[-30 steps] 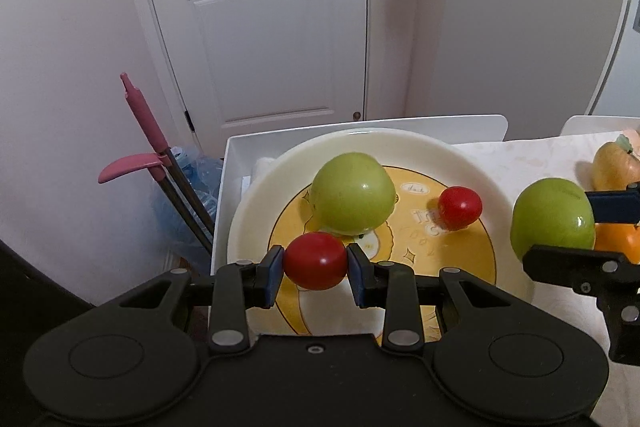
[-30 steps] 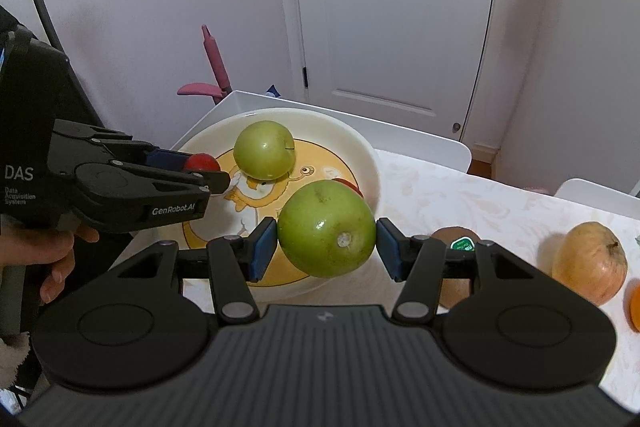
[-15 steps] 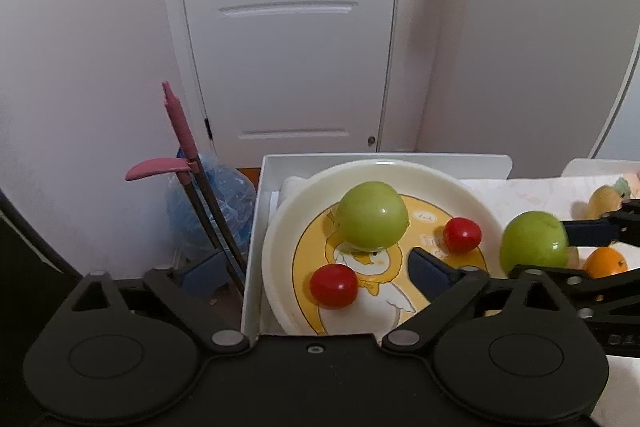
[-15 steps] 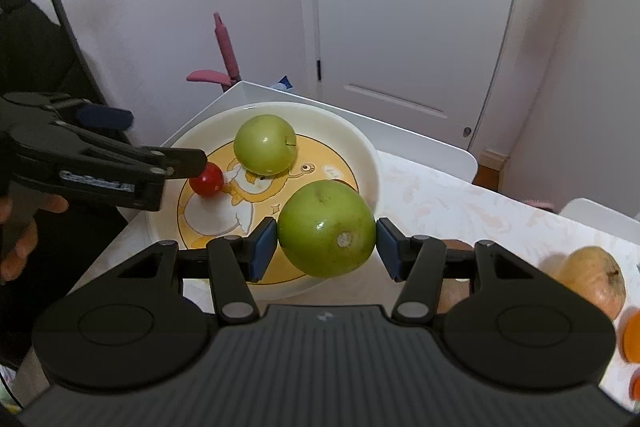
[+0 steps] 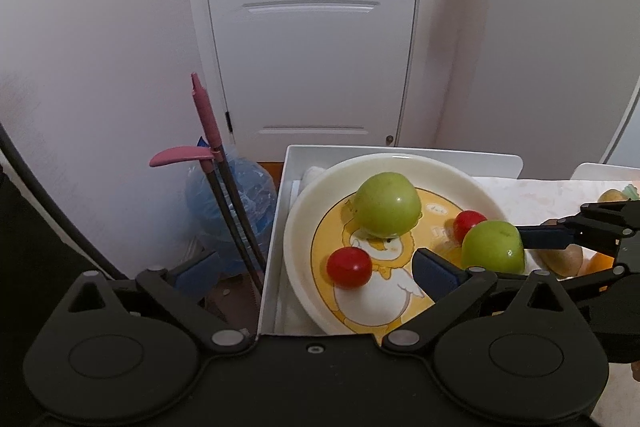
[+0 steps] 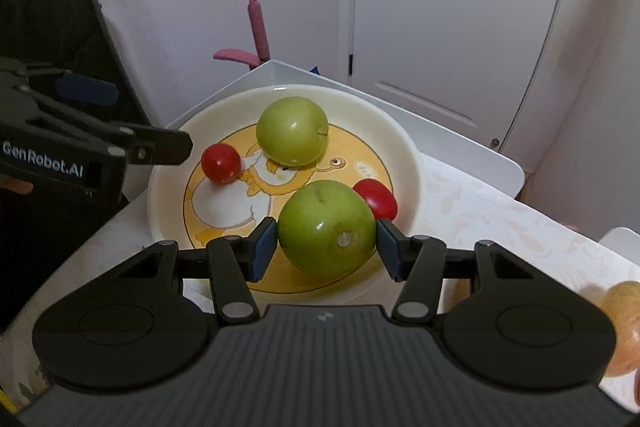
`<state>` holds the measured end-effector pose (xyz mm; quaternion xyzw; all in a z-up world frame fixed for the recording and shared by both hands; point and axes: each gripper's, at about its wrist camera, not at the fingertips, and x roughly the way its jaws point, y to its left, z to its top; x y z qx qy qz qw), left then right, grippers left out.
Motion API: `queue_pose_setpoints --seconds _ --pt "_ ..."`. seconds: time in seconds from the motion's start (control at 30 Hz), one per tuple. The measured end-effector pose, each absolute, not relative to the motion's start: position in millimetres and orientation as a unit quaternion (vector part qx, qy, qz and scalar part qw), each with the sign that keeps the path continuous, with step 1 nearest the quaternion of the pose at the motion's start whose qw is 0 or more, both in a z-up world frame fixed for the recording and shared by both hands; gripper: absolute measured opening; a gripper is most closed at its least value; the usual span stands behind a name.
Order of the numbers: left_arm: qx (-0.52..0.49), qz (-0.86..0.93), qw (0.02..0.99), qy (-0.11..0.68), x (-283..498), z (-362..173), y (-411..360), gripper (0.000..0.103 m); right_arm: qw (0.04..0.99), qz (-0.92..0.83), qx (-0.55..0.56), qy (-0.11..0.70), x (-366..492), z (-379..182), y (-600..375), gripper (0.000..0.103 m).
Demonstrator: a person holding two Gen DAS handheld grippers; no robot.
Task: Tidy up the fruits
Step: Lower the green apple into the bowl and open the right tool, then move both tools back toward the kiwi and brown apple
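Observation:
A cream plate (image 5: 304, 211) (image 6: 400, 147) with a yellow cartoon print holds one green apple (image 5: 387, 203) (image 6: 292, 136) and two red tomatoes (image 5: 349, 265) (image 5: 468, 222) (image 6: 221, 163) (image 6: 378, 199). My right gripper (image 6: 326, 247) (image 5: 552, 255) is shut on a second green apple (image 6: 326, 228) (image 5: 493, 246) and holds it over the plate's near right part. My left gripper (image 5: 316, 275) (image 6: 120, 143) is open wide and empty, drawn back at the plate's left edge.
The plate sits in a white tray (image 5: 288, 163) at the table's left end. A yellowish fruit (image 6: 618, 331), a brown fruit (image 5: 564, 261) and an orange one (image 5: 598, 261) lie to the right on the patterned tablecloth (image 6: 500, 219). Pink-handled tools (image 5: 204, 115) lean beyond the table edge.
My left gripper let go of the red tomato on the plate, opened wide and pulled back. My right gripper carried the green apple leftward over the plate.

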<state>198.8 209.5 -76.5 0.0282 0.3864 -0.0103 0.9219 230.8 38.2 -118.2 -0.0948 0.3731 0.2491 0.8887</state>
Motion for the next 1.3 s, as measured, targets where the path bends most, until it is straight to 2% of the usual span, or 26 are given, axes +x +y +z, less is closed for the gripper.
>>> queue_pose_setpoints --seconds 0.13,0.2,0.23,0.5,1.3 --pt "0.026 -0.007 0.921 0.389 198.4 -77.6 210.4 0.103 0.888 0.260 -0.105 0.365 227.4 -119.7 39.0 0.073" --pt "0.028 -0.005 0.921 0.389 197.0 -77.2 210.4 0.103 0.892 0.260 -0.109 0.353 223.7 -115.8 38.5 0.097" --pt "0.028 -0.005 0.921 0.388 196.0 -76.9 210.1 0.103 0.895 0.256 -0.111 0.347 221.7 -113.9 38.1 0.103" --pt "0.030 -0.006 0.924 0.381 185.6 -68.5 205.4 0.103 0.902 0.238 -0.129 0.335 202.4 -104.1 34.6 0.103" --pt "0.029 -0.058 0.936 0.347 144.7 -22.3 173.6 0.103 0.935 0.133 -0.060 0.324 132.1 -49.0 -31.0 0.103"
